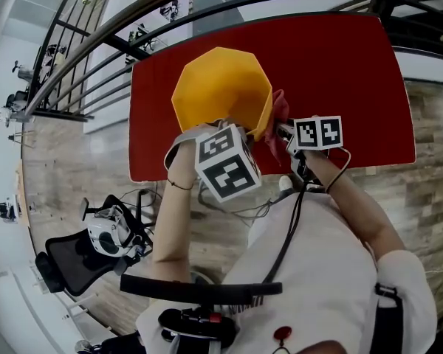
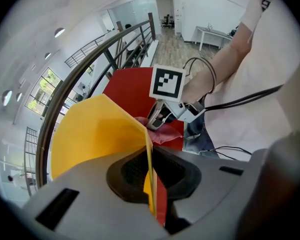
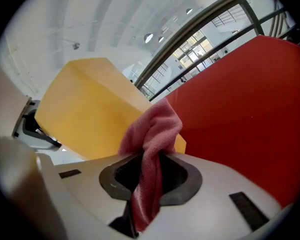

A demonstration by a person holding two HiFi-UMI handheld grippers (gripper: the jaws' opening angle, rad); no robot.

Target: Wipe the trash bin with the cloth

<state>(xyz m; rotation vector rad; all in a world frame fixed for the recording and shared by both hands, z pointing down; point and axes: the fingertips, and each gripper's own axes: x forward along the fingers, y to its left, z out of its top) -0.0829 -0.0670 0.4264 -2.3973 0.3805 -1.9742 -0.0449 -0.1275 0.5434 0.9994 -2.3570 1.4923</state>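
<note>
Pinching the yellow trash bin wall on the red table, L gripper steadies it, so R gripper, clamped on pink cloth, can wipe its outer side w/o tipping.

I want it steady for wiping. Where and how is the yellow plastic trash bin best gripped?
Probably its thin top rim, from above on the near side: the yellow plastic trash bin stands mouth-up on the red table, so one jaw fits inside the wall, one outside, as the left gripper clamps it.
</note>
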